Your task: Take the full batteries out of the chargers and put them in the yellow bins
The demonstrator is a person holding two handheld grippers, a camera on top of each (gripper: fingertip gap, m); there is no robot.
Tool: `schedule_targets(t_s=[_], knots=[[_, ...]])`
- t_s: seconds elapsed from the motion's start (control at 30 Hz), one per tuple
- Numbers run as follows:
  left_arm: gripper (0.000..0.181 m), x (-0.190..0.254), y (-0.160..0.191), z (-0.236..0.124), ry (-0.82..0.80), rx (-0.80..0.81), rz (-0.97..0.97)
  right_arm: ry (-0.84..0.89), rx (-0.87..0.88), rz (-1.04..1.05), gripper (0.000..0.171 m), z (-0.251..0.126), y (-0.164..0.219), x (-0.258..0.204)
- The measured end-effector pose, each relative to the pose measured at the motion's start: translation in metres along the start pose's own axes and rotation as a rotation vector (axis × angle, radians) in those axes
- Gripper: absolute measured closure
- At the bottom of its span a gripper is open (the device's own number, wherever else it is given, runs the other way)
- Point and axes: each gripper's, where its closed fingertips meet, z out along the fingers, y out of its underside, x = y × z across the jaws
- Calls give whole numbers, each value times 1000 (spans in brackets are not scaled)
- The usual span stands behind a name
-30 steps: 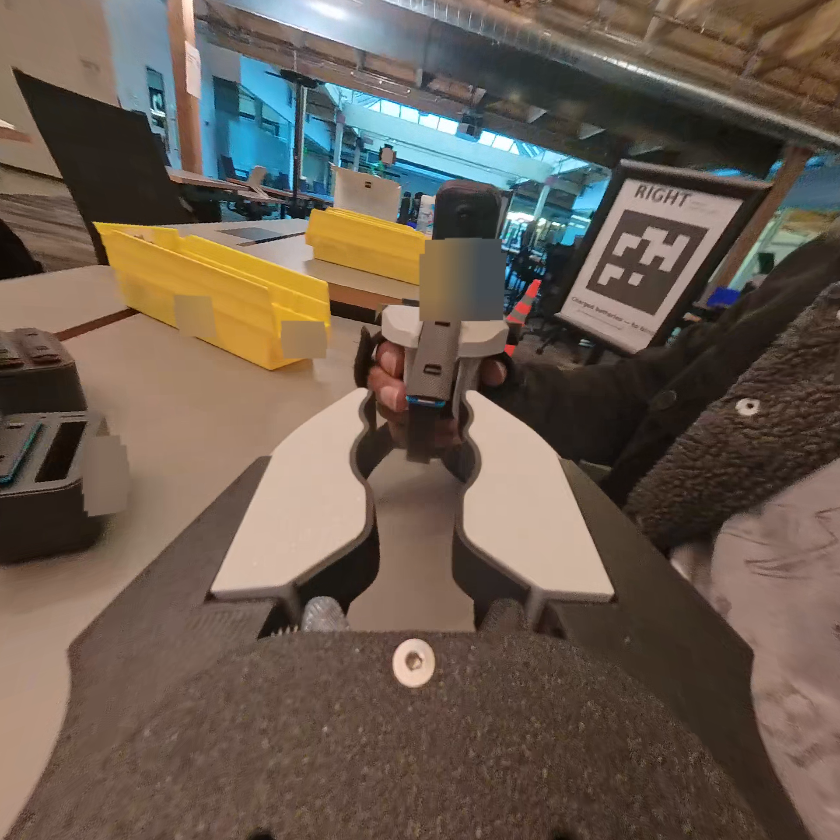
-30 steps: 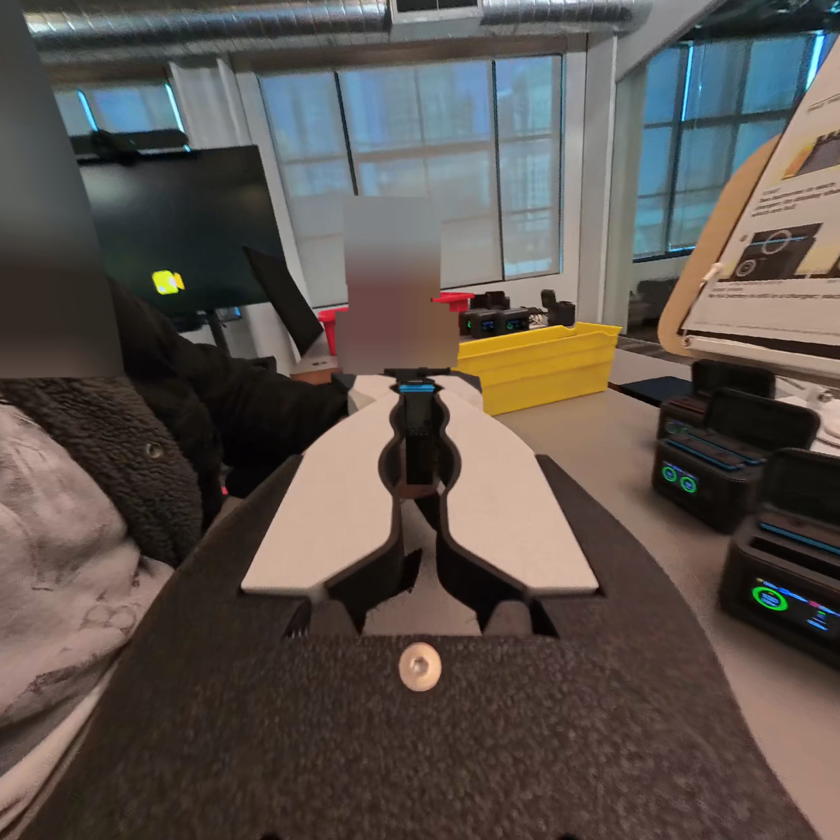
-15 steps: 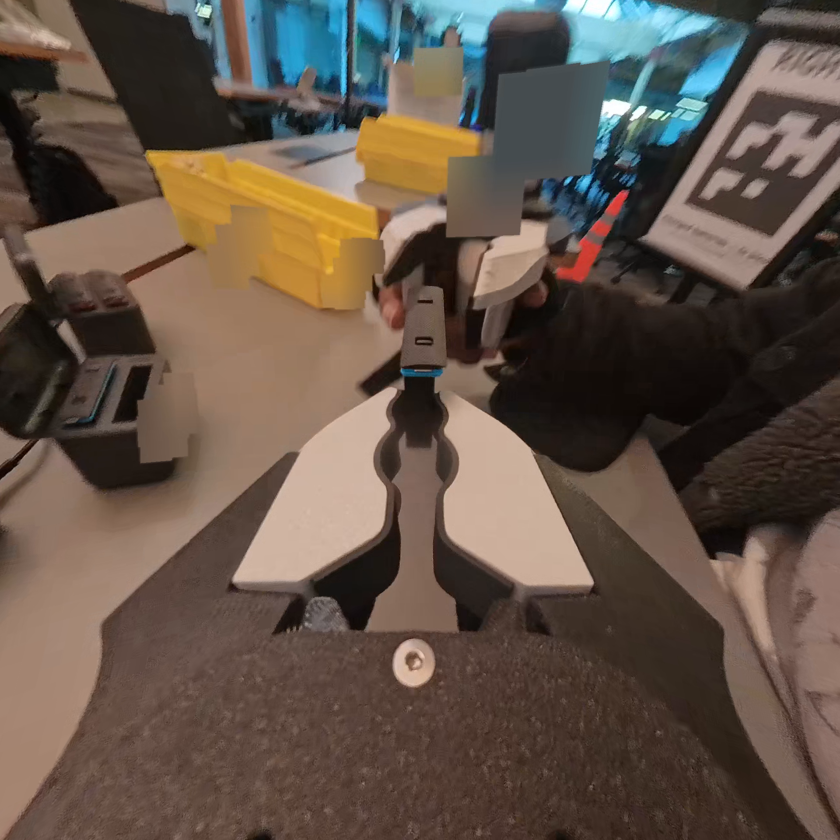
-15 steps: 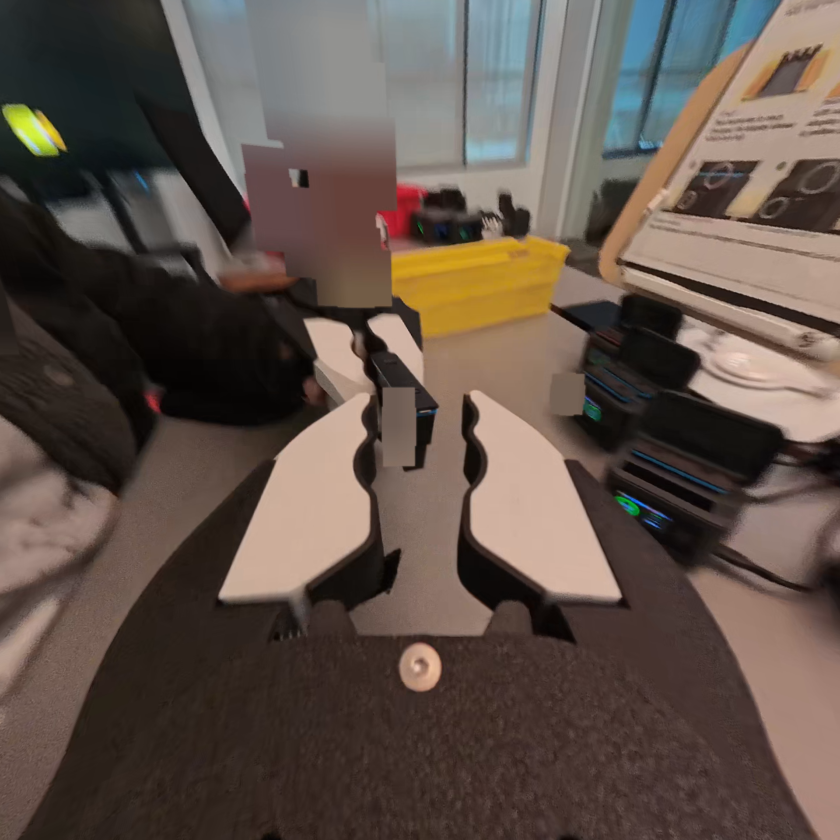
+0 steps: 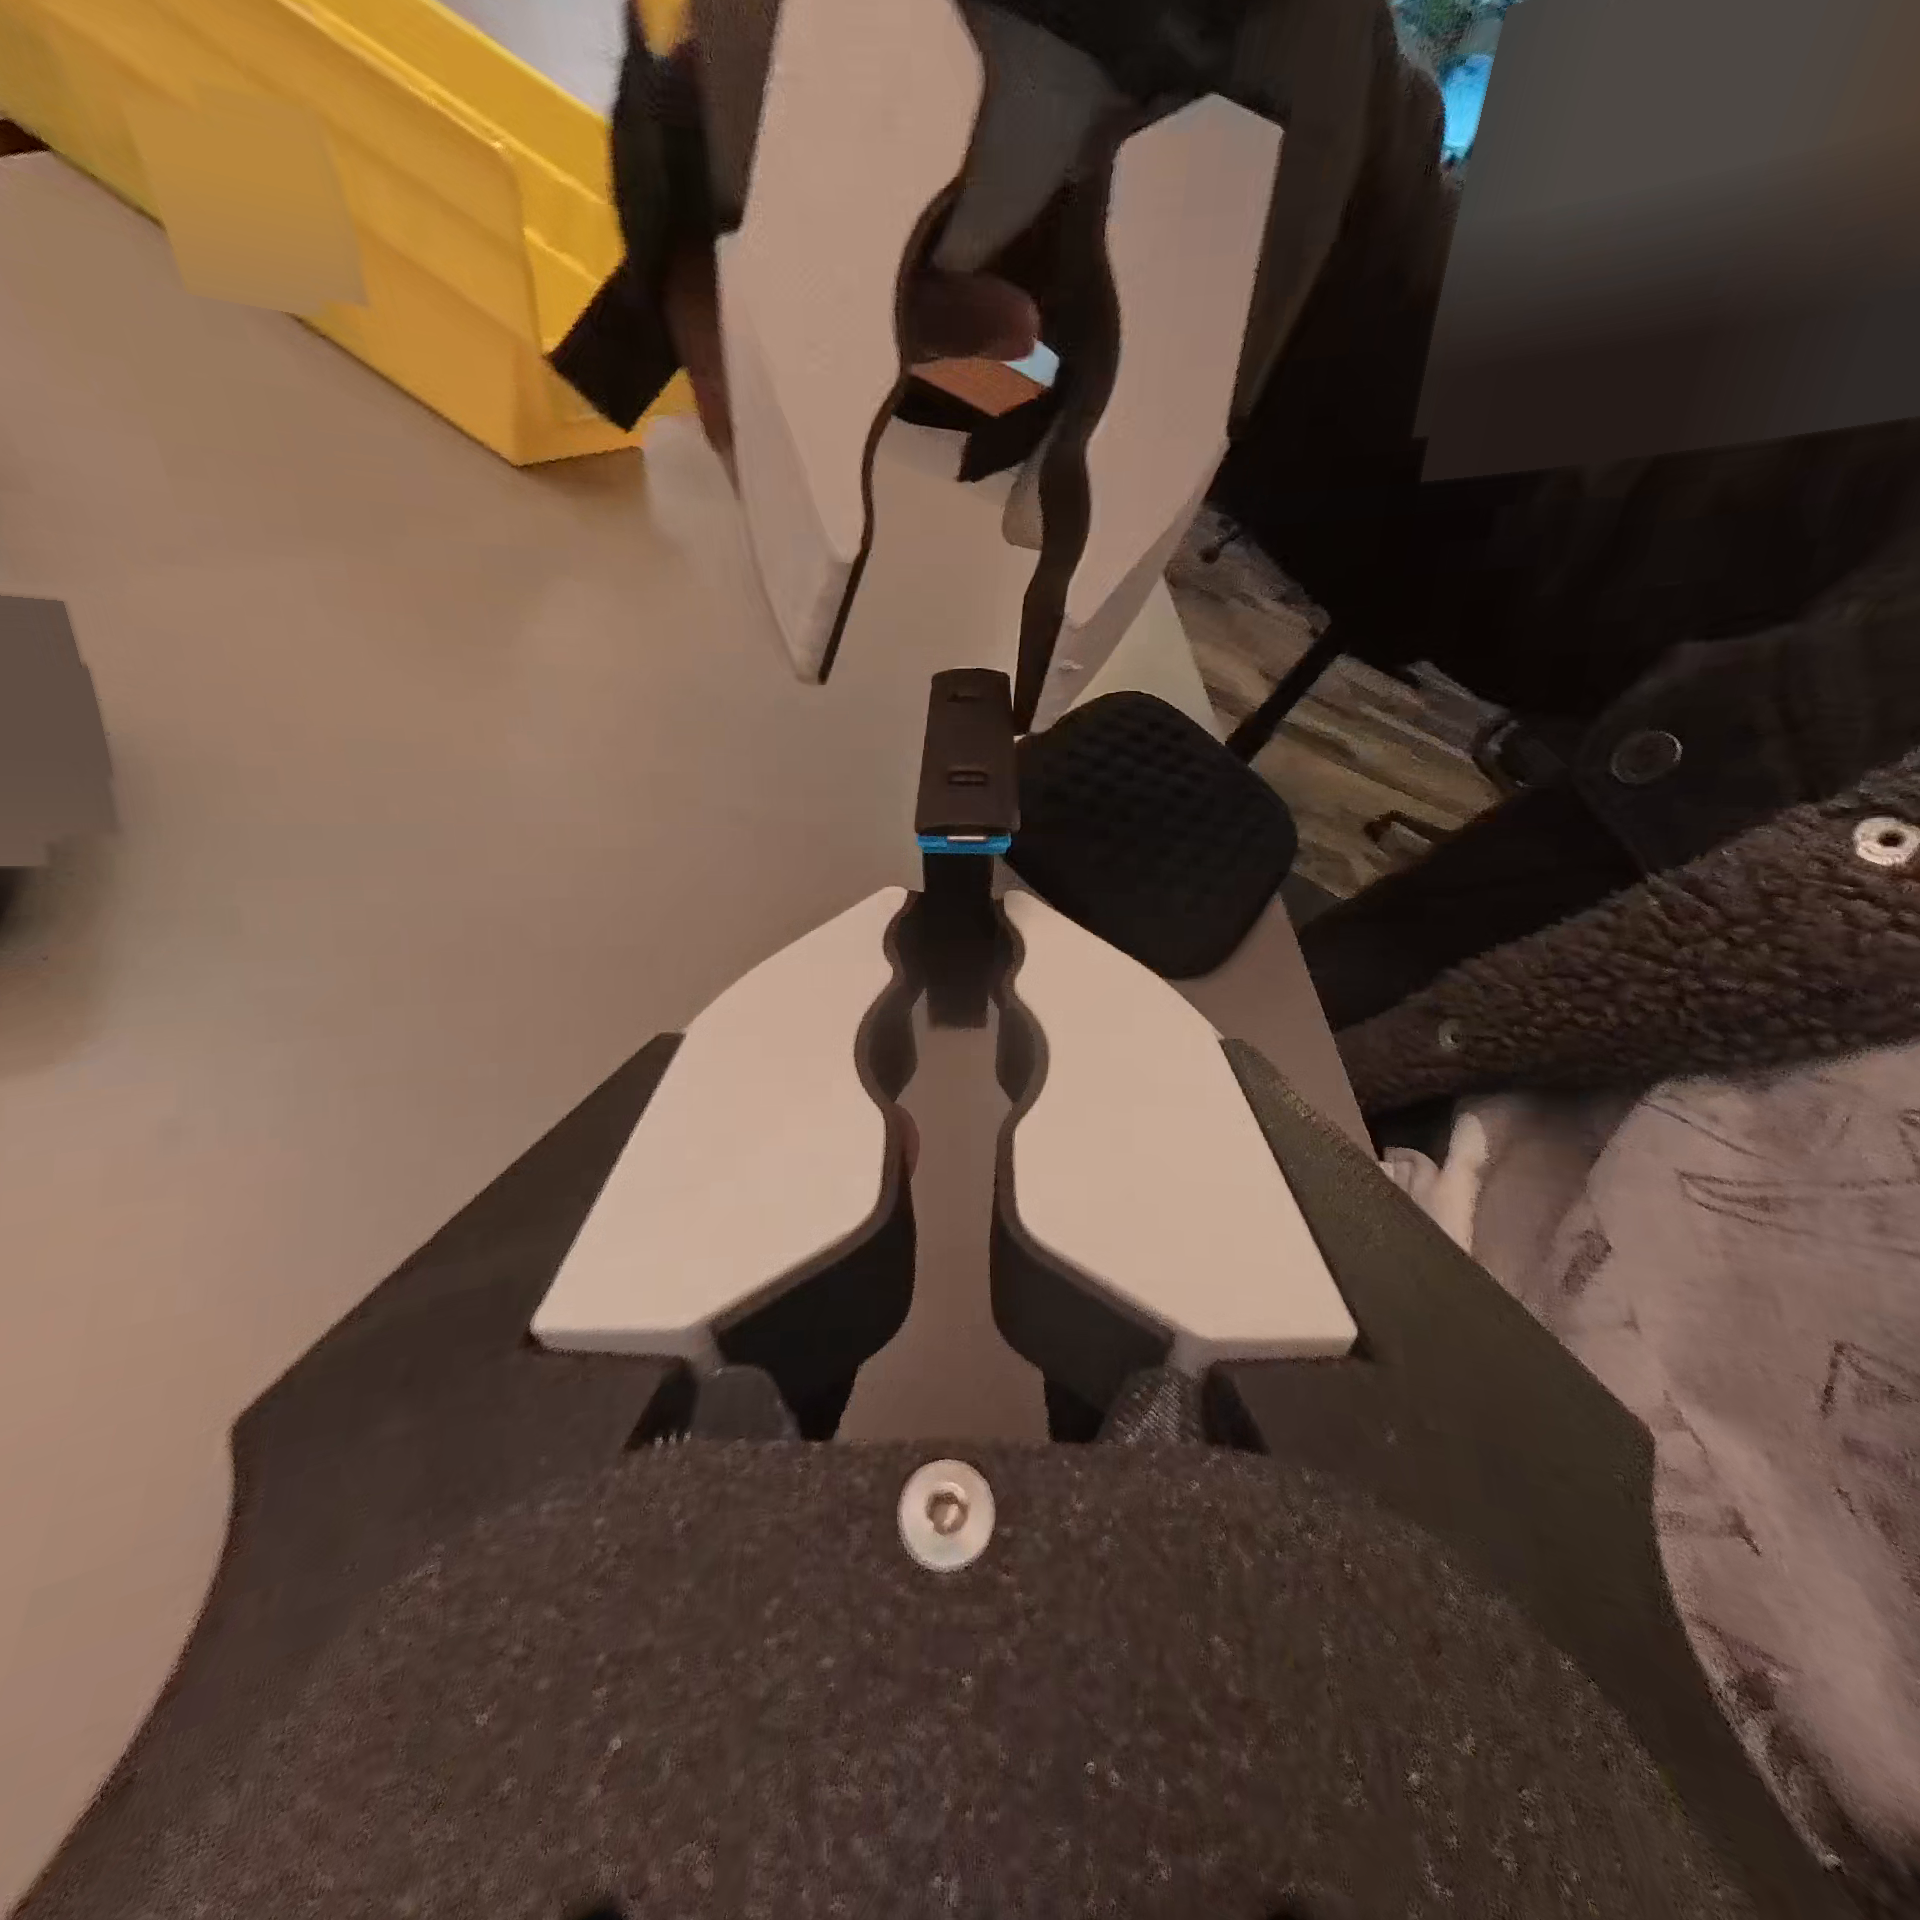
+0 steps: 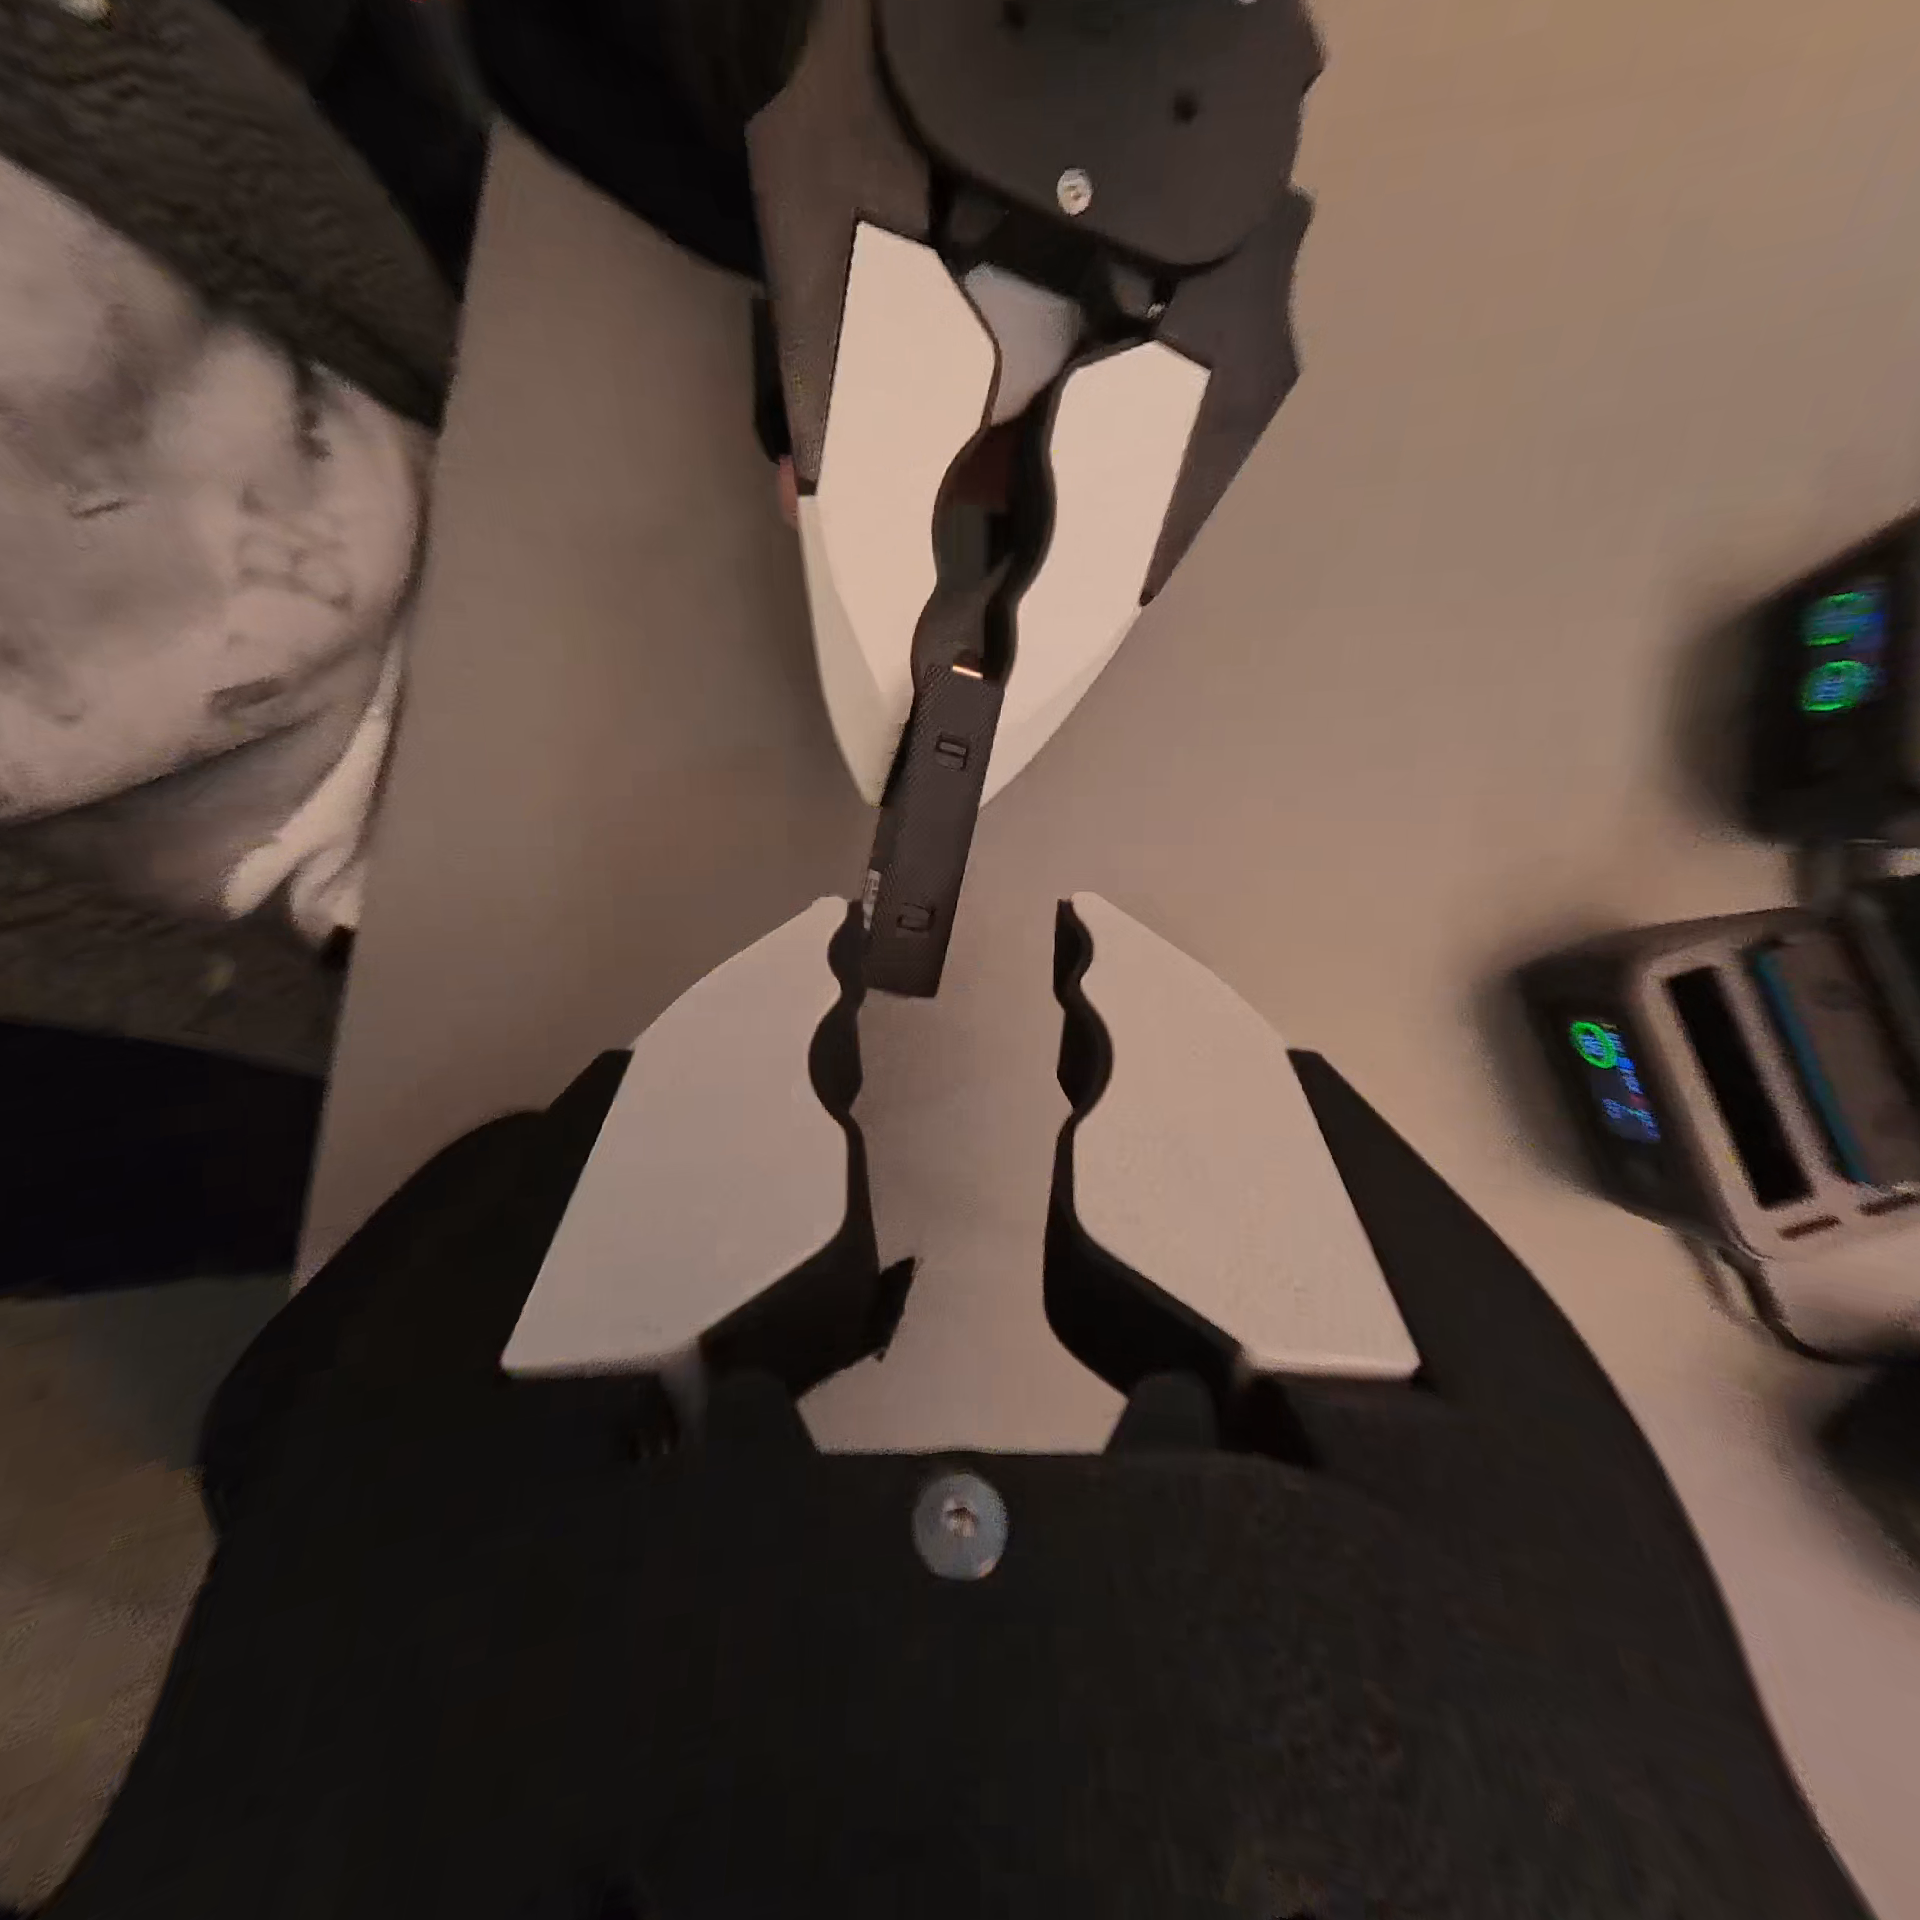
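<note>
Left wrist view shows my left gripper with its fingers clamped narrow on the battery, blue band just past the tips. My right gripper is spread wide around the battery's free end, gripping nothing. I'd draw the right clear before swinging toward the yellow bin at the worktop's far left, keeping the squeeze firm.

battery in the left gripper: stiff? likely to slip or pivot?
The battery looks like a rigid slab, so probably no flex. The left gripper pinches only its near end, so it may pivot if bumped. Its dark faces look finely textured, so slipping seems unlikely.
</note>
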Motion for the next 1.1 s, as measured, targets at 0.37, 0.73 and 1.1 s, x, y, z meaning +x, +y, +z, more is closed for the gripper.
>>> schedule_targets(t_s=[0.37, 0.73, 1.1], knots=[[167, -15, -8, -8, -106, 36, 108, -94, 44, 324, 156, 13, 0, 3], [123, -41, -34, -24, -756, 22, 914, -33, 807, 1045, 156, -2, -1, 35], [139, -48, -29, -24, -1020, -177, 1329, -49, 999, 1136, 157, 10, -22, 36]])
